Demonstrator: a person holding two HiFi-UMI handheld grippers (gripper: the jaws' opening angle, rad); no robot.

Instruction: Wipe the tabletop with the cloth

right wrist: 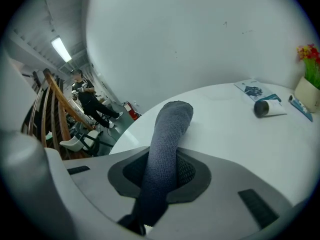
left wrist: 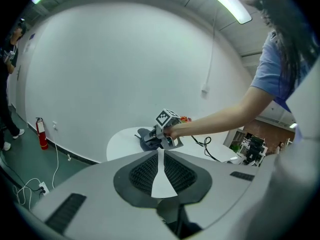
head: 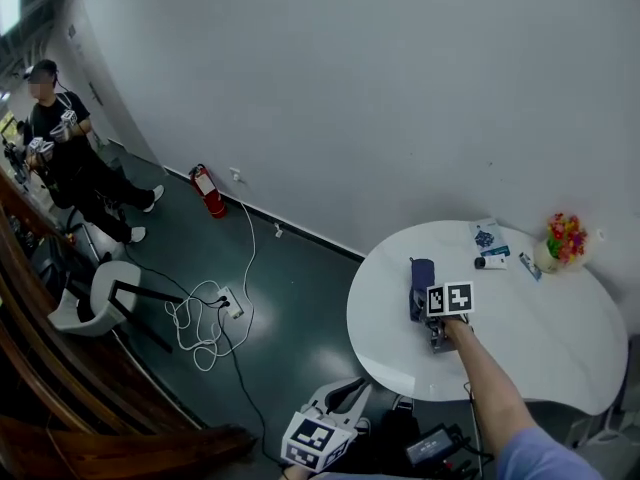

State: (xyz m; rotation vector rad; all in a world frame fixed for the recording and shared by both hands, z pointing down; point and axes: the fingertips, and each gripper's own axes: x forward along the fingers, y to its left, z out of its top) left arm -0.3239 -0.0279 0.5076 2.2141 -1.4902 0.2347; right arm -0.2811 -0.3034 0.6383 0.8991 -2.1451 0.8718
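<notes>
2 tools: right tool (right wrist: pixel 161 156) clamps 1 cloth (right wrist: pixel 171 126) on 1 table (head: pixel 540 343); left tool (left wrist: pixel 159 155) closed, empty.

cloth (right wrist: pixel 161 149): its lower end drops between the closed jaws of the right gripper (right wrist: pixel 162 171) and out of sight; in the head view that gripper covers part of it.
left gripper (head: pixel 343 396): its handle and the hand are cut off by the head view's bottom edge.
flower pot (right wrist: pixel 309 91): cut by the right gripper view's rim (blooms blurred).
booklet (head: pixel 487 235): print too small to read.
small item (head: pixel 528 265) by the pot: too small to tell.
distant person (head: pixel 60 138): what the hands hold cannot be told.
</notes>
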